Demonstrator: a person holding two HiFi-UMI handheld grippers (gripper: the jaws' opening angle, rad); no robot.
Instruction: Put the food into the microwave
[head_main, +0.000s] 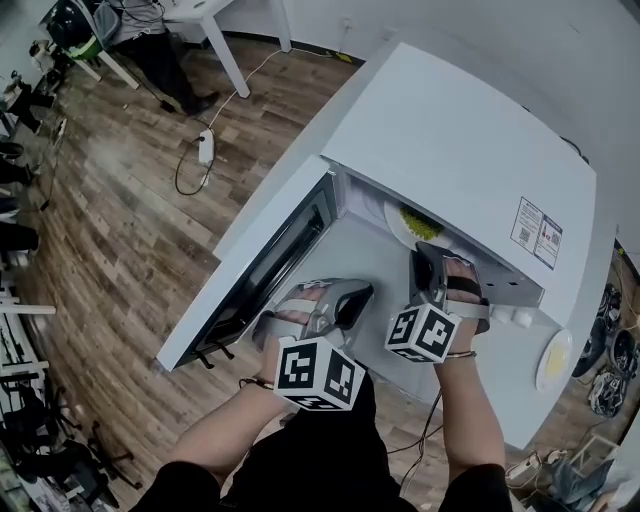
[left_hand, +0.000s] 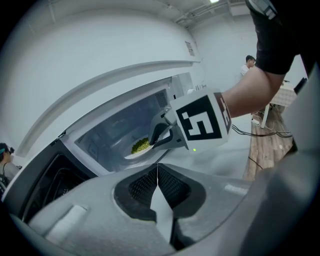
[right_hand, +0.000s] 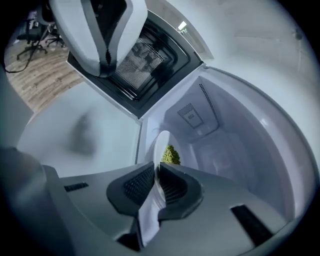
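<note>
Two units in play, both just in front of the white box microwave (head_main: 450, 140) on the white counter (head_main: 505, 395). The left hand-held gripper (head_main: 362, 293) has its jaws fully together with nothing in them, and hovers beside the swung-open dark-glass door (head_main: 275, 265). The right hand-held gripper (head_main: 425, 250) is at the cavity mouth, jaws clamped on the near rim of the round white plate (head_main: 393, 222). A heap of green food (head_main: 420, 222) is on that plate, inside the cavity. Can't tell if the plate touches the cavity bottom. Further right on the counter, well apart, is a small white plate of yellow food (head_main: 555, 358). Wood floor (head_main: 120, 220) beyond.
</note>
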